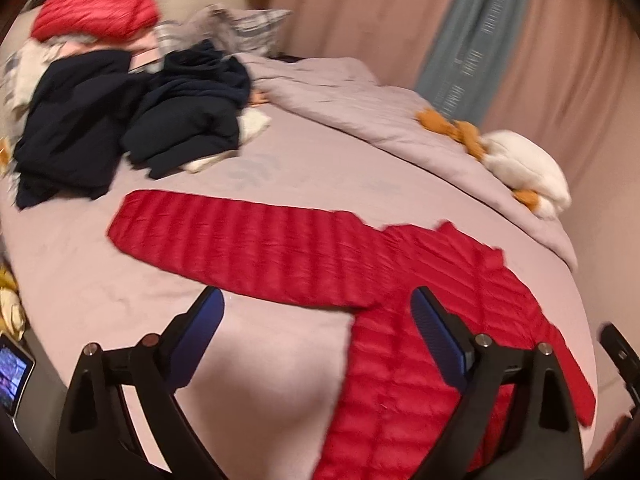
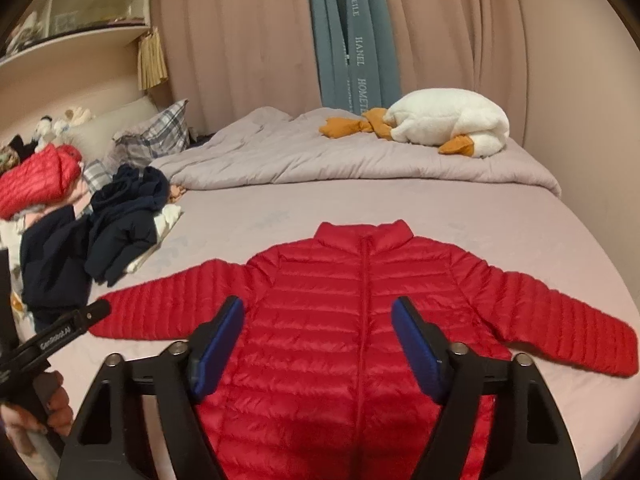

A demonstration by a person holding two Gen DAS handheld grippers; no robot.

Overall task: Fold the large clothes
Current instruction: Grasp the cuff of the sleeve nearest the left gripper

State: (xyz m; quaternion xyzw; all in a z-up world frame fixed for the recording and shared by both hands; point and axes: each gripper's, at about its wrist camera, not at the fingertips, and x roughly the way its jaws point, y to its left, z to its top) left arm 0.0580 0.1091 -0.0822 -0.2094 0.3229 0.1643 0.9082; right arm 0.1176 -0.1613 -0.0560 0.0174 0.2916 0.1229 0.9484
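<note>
A red quilted puffer jacket (image 2: 360, 312) lies flat, front up and zipped, on the bed (image 2: 480, 216), both sleeves spread out sideways. My right gripper (image 2: 318, 320) is open and empty, hovering above the jacket's chest. My left gripper (image 1: 316, 312) is open and empty, above the bed sheet where the jacket's left sleeve (image 1: 240, 240) meets the body (image 1: 400, 360). The left gripper also shows at the left edge of the right wrist view (image 2: 60, 332), near that sleeve's cuff.
A pile of dark navy clothes (image 1: 132, 120) and a folded red jacket (image 1: 96, 8) lie at the bed's left. A bunched grey duvet (image 2: 320, 156) and a white plush goose (image 2: 448, 124) lie at the far side. Curtains (image 2: 240, 40) hang behind. A small screen (image 1: 16, 372) sits at lower left.
</note>
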